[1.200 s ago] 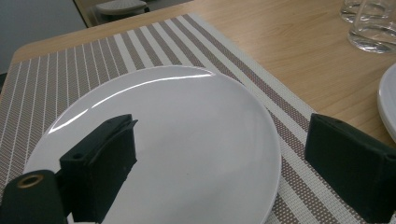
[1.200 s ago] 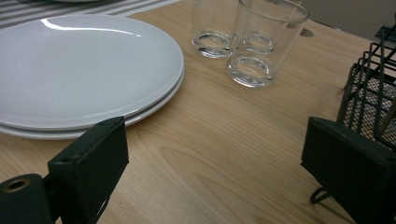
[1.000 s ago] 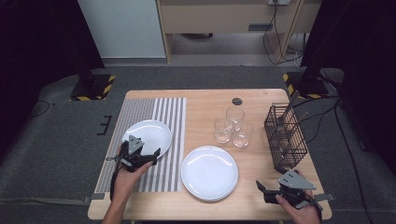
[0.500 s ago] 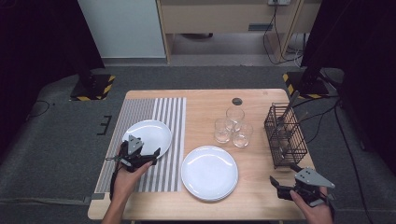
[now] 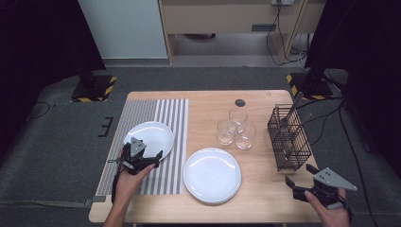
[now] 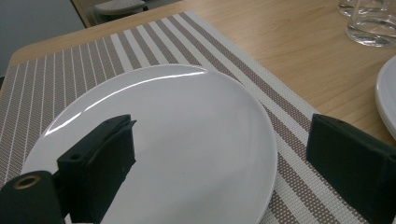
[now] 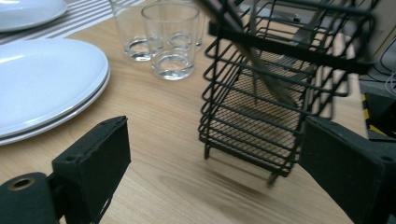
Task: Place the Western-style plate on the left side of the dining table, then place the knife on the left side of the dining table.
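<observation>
Two white plates were on the table: one plate (image 5: 150, 135) on the striped placemat (image 5: 165, 118), a second plate (image 5: 212, 174) on bare wood near the front edge. Three glasses (image 5: 235, 127) clustered behind it, beside one wire cutlery basket (image 5: 288, 139). The left gripper (image 5: 137, 156) hovered over the first plate's near rim, jaws apart. The right gripper (image 5: 309, 189) hung wide open at the table's front right corner, facing the basket. Dark carpet surrounded the wooden table (image 5: 208, 101).
</observation>
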Demonstrator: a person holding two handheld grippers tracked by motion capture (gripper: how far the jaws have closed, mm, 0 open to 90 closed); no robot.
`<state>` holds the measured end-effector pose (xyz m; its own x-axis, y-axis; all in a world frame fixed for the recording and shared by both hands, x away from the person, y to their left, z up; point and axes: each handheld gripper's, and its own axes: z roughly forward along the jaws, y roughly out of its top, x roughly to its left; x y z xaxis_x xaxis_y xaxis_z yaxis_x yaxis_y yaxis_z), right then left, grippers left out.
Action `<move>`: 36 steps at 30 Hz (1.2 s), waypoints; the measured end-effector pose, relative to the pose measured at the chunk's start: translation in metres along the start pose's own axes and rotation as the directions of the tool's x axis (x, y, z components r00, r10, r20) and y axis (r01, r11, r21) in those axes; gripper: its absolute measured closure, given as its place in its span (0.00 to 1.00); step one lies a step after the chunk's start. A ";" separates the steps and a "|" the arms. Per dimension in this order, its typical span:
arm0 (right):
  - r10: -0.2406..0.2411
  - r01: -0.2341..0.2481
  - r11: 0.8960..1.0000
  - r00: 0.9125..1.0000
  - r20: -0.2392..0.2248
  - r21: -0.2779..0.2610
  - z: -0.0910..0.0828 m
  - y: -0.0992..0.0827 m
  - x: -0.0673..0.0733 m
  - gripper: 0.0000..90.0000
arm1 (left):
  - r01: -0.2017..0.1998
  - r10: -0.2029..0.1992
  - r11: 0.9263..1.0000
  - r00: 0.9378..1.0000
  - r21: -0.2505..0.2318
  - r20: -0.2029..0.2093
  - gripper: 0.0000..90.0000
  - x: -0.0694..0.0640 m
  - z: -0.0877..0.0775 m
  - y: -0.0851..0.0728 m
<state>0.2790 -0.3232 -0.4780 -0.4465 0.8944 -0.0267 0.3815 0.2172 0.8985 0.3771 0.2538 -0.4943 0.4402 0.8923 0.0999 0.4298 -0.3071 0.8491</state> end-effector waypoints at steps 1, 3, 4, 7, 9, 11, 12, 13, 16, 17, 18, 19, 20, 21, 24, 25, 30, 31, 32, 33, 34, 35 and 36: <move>0.009 -0.009 1.000 1.000 0.003 -0.005 -0.002 0.001 -0.001 0.10 | 0.001 -0.001 1.000 1.000 0.000 -0.002 0.08 0.000 0.000 0.000; 0.019 -0.018 1.000 1.000 0.011 -0.011 -0.006 0.003 -0.004 0.11 | 0.000 0.000 1.000 1.000 -0.001 -0.003 0.08 0.000 -0.001 0.000; 0.019 -0.018 1.000 1.000 0.011 -0.011 -0.006 0.003 -0.004 0.11 | 0.000 0.000 1.000 1.000 -0.001 -0.003 0.08 0.000 -0.001 0.000; 0.021 -0.021 1.000 0.999 0.024 -0.020 -0.016 0.011 -0.009 0.11 | 0.001 -0.001 1.000 1.000 -0.002 -0.002 0.08 -0.001 -0.001 0.000; 0.027 -0.026 1.000 0.999 0.025 -0.017 -0.018 0.014 -0.012 0.11 | 0.000 0.000 1.000 1.000 -0.001 -0.002 0.08 -0.001 -0.001 0.000; 0.024 -0.023 1.000 0.999 0.032 -0.018 -0.020 0.020 -0.015 0.11 | -0.005 0.005 1.000 1.000 -0.003 -0.001 0.08 -0.002 -0.001 0.001; 0.029 -0.028 0.999 0.999 0.036 -0.024 -0.022 0.023 -0.017 0.12 | -0.003 0.003 1.000 1.000 -0.005 0.000 0.08 -0.002 -0.001 0.001; 0.034 -0.033 0.999 0.999 0.034 -0.030 -0.024 0.027 -0.019 0.12 | -0.002 0.002 1.000 1.000 -0.006 0.000 0.08 -0.002 -0.001 0.001; 0.032 -0.031 0.999 0.999 0.039 -0.029 -0.028 0.038 -0.023 0.14 | -0.002 0.002 1.000 1.000 -0.005 0.002 0.08 -0.002 -0.001 0.001; 0.031 -0.030 0.999 0.999 0.036 -0.030 -0.029 0.041 -0.024 0.15 | -0.002 0.002 1.000 1.000 -0.006 0.000 0.08 -0.001 -0.002 0.001; 0.031 -0.029 0.999 0.999 0.039 -0.036 -0.030 0.045 -0.025 0.16 | -0.001 0.001 1.000 1.000 -0.008 -0.001 0.08 -0.001 -0.002 0.001; 0.031 -0.029 0.999 0.999 0.039 -0.036 -0.030 0.045 -0.025 0.16 | -0.001 0.001 1.000 1.000 -0.008 -0.001 0.08 -0.001 -0.002 0.001; 0.041 -0.039 0.998 0.998 0.040 -0.042 -0.034 0.052 -0.027 0.20 | -0.001 0.001 1.000 1.000 -0.010 -0.001 0.08 -0.001 -0.003 0.001; 0.047 -0.046 0.998 0.998 0.040 -0.046 -0.035 0.055 -0.028 0.21 | -0.002 0.002 1.000 1.000 -0.010 -0.001 0.08 -0.001 -0.003 0.001; 0.046 -0.044 0.998 0.998 0.046 -0.045 -0.037 0.064 -0.028 0.25 | 0.000 0.000 1.000 1.000 -0.009 -0.003 0.08 -0.001 -0.003 0.001; 0.045 -0.043 0.998 0.998 0.044 -0.046 -0.038 0.067 -0.028 0.26 | 0.001 -0.001 1.000 1.000 -0.009 -0.004 0.08 -0.001 -0.004 0.001; 0.042 -0.041 0.998 0.998 0.038 -0.045 -0.035 0.078 -0.030 0.33 | -0.004 0.004 1.000 1.000 -0.010 -0.001 0.08 -0.002 -0.004 0.001; 0.042 -0.041 0.998 0.998 0.038 -0.045 -0.035 0.078 -0.030 0.33 | -0.004 0.004 1.000 1.000 -0.010 -0.001 0.08 -0.002 -0.004 0.001; 0.042 -0.040 0.998 0.998 0.036 -0.045 -0.034 0.080 -0.031 0.35 | -0.005 0.005 1.000 1.000 -0.010 -0.002 0.08 -0.002 -0.004 0.001; 0.037 -0.036 0.999 0.999 0.028 -0.034 -0.031 0.085 -0.031 0.37 | -0.009 0.009 1.000 1.000 -0.007 -0.001 0.08 -0.003 -0.003 0.000; 0.037 -0.036 0.999 0.999 0.028 -0.034 -0.031 0.085 -0.031 0.37 | -0.009 0.009 1.000 1.000 -0.007 -0.001 0.08 -0.003 -0.003 0.000; 0.027 -0.027 0.999 0.999 0.021 -0.030 -0.026 0.091 -0.032 0.39 | -0.009 0.009 1.000 1.000 -0.005 -0.001 0.08 -0.003 -0.004 0.000; 0.027 -0.027 0.999 0.999 0.021 -0.030 -0.026 0.091 -0.032 0.39 | -0.009 0.009 1.000 1.000 -0.005 -0.001 0.08 -0.003 -0.004 0.000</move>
<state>0.3065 -0.3424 -0.3840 -0.4186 0.9081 -0.0114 0.3690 0.1815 0.9115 0.3732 0.2527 -0.4926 0.4430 0.8899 0.1085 0.4216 -0.3136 0.8508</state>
